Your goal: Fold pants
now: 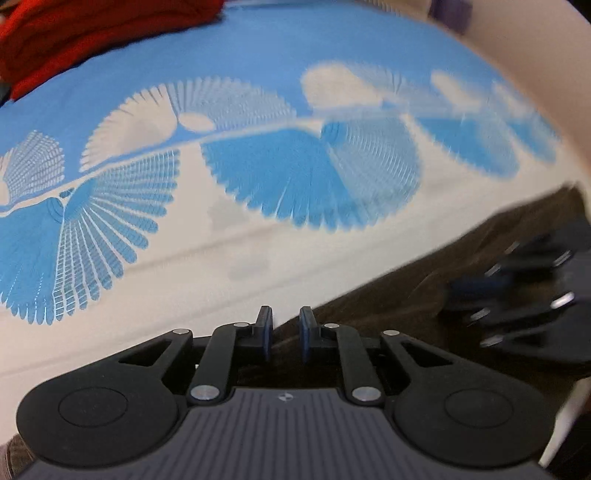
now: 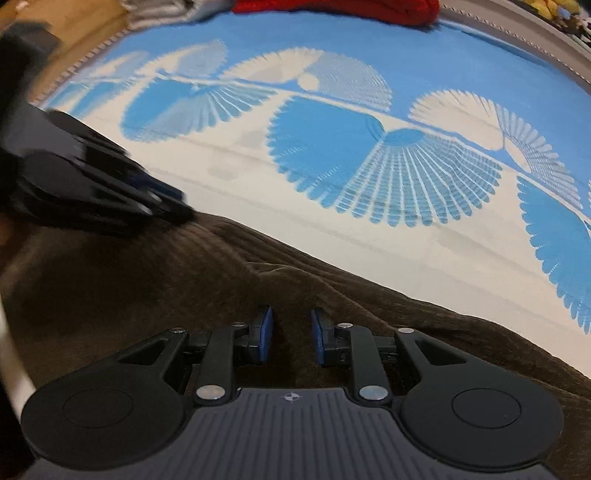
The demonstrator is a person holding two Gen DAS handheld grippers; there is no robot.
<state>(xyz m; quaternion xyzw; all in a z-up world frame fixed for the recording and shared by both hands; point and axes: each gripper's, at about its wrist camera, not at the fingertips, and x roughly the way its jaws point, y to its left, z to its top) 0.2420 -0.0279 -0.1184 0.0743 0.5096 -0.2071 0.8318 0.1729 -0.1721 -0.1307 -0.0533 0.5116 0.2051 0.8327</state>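
Two claws: both low over the same brown cloth, both blurred, so plenty is in motion right now!
Bedspread [image 2: 229,33]: blue and white fan print fills the top half of both views; a red garment [image 2: 340,6] sits at 12 o'clock on its far edge.
Pants [image 2: 184,280]: dark brown ribbed cloth, spread over the spread from 9 to 4 o'clock in the right view, rumpled into a ridge near 12 o'clock of the claw.
Risk, bunching: that ridge could get folded in as a lump if the cloth is dragged rather than lifted.
Risk, missed grip: neither claw looks to have cloth between its pads, so closing now might catch one layer only, or nothing.
Risk, collision: the two claws sit near each other; crossing paths could knock one off its edge.
Right claw [image 2: 291,338]: pads slightly apart, gap showing cloth behind; I cannot tell if the tips touch it.
Left claw [image 1: 286,334]: pads narrowly apart at the pants' edge at 6 o'clock, holding nothing I can see.
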